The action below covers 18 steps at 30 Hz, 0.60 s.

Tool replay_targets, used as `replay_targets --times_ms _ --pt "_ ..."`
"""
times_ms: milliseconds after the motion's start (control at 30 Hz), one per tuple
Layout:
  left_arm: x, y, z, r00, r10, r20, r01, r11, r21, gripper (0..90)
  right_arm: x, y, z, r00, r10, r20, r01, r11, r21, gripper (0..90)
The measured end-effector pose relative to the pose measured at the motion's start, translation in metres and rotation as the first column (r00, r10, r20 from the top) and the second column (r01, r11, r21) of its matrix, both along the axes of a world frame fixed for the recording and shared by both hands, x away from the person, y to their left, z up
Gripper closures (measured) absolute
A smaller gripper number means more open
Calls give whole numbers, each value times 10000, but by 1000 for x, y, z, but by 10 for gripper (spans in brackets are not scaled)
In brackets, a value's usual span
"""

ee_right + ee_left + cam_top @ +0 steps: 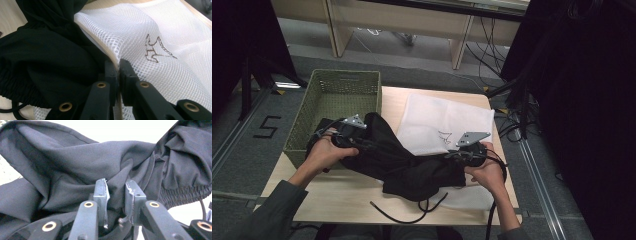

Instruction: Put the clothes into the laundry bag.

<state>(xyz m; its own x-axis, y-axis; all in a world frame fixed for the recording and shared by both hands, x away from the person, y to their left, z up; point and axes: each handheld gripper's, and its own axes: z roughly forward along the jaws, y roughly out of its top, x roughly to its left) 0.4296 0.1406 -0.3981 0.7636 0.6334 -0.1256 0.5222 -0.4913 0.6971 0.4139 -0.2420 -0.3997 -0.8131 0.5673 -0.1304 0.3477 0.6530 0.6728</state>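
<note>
Black fabric: a garment (404, 162) with an elastic hem and a drawcord lies bunched at the middle of the table, partly over the mesh bag's near-left corner.
White mesh: a laundry bag (447, 120) lies flat on the right half of the table, a small dark emblem on its face; its zip edge is lifted at the near side.
Left gripper (117, 195): held at the garment's left end; jaws pinch a fold of the black cloth between them.
Right gripper (118, 72): at the bag's near edge; jaws are pressed together on the bag's zip edge, holding the mouth up.
Work in hand, as judged: loading the garment into the bag.
Done: bag mouth lifted, garment gripped and brought to the opening; whether any cloth is already inside I cannot tell.
Left: most of the garment lies outside; it needs feeding in, then the trailing cord (412, 212) tucked and the zip closed.
Basket (337, 87): green, perforated, at the far left corner, hanging partly off the table edge.
Surface: pale wood table (342, 197), bare at the near left.
Room: grey floor, wooden desk legs and cables at the far side, dark drape at right.
</note>
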Motion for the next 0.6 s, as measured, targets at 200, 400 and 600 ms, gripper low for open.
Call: replay_targets --times_ms 200,400,600 --pt "-9 -1 19 9973 -266 685 276 9995 -141 855 0 -1 0 10000 -26 1 26 10000 16 866" --pt "-25 -21 37 9881 -859 1274 915 9951 -383 859 1 -1 0 10000 3 20 -3 10000 -17 866" --pt "-67 -78 56 9451 -2439 2177 2629 9628 -623 858 1 0 0 10000 -11 20 11 10000 -7 866"
